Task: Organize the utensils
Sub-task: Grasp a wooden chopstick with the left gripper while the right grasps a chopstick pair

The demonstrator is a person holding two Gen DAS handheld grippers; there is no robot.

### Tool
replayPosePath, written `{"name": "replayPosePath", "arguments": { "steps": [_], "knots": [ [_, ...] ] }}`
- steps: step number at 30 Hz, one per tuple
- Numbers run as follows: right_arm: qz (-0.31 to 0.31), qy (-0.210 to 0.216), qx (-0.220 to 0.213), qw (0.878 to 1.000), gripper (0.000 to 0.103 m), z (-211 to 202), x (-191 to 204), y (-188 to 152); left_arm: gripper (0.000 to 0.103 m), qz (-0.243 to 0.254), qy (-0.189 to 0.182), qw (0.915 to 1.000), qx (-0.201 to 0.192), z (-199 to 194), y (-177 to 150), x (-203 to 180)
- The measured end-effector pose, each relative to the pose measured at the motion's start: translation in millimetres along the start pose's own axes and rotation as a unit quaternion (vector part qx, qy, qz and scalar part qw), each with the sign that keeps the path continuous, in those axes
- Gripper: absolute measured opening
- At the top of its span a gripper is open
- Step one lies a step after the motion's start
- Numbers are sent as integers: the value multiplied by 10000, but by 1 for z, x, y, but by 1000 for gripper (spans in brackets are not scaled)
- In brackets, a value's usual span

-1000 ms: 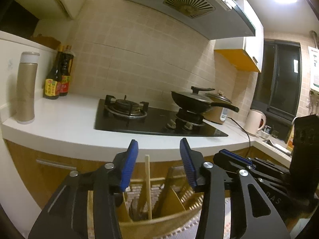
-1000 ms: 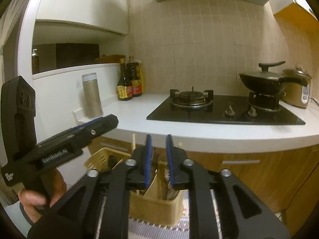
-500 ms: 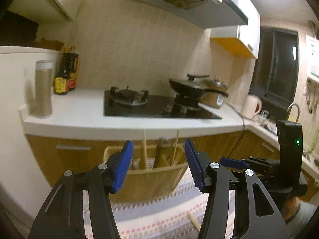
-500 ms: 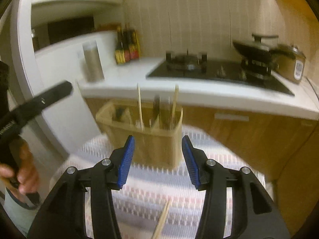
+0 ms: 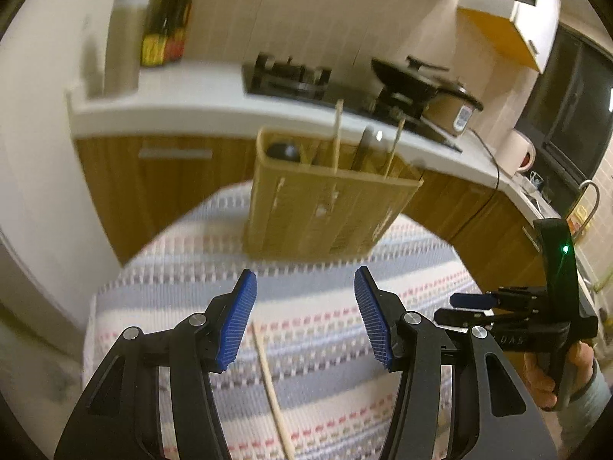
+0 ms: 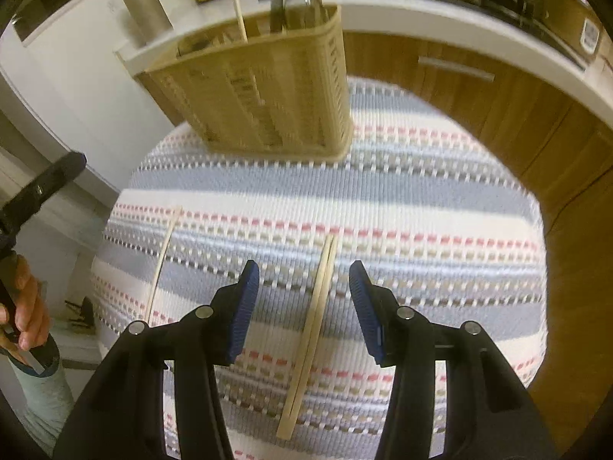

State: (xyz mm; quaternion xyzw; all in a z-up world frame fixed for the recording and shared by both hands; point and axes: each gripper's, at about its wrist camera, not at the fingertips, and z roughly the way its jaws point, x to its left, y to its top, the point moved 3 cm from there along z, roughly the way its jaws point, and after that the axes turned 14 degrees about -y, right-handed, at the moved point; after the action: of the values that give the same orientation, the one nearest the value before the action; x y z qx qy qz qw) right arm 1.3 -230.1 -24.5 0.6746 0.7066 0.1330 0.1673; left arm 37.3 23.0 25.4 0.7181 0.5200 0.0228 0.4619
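We hold our right tool [image 6: 304, 299] with its pads spread apart above a pair of chopsticks [image 6: 312, 329] lying on the striped tabletop [image 6: 421, 191]. Our left tool [image 5: 304, 322] gapes likewise over a single chopstick [image 5: 270, 383]. The holder [image 6: 268, 92] stands beyond.

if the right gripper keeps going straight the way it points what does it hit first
Probably the pair of chopsticks lying on the striped cloth, between the open right gripper; depth is unclear.

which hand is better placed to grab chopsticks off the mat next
Right. The right gripper is open with the chopstick pair lying between its fingers. The left gripper has only a single chopstick near one finger.
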Motion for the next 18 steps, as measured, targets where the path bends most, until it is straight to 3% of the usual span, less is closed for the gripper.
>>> {"name": "replayPosePath", "arguments": {
  "steps": [7,15,17,18],
  "knots": [
    [-107,-184,478,9986,46,20,8,-6,52,-631,-75,9965,537,22,-28,27],
    [-328,-388,828,9953,45,39,17,-7,52,-714,63,9906,1163,44,-48,37],
    [-348,-444,939,9940,43,46,19,-7,52,-765,32,9880,1344,50,-51,39],
    [-341,-458,990,9935,37,49,19,-7,50,-779,18,9868,1423,53,-53,39]
  ]
}}
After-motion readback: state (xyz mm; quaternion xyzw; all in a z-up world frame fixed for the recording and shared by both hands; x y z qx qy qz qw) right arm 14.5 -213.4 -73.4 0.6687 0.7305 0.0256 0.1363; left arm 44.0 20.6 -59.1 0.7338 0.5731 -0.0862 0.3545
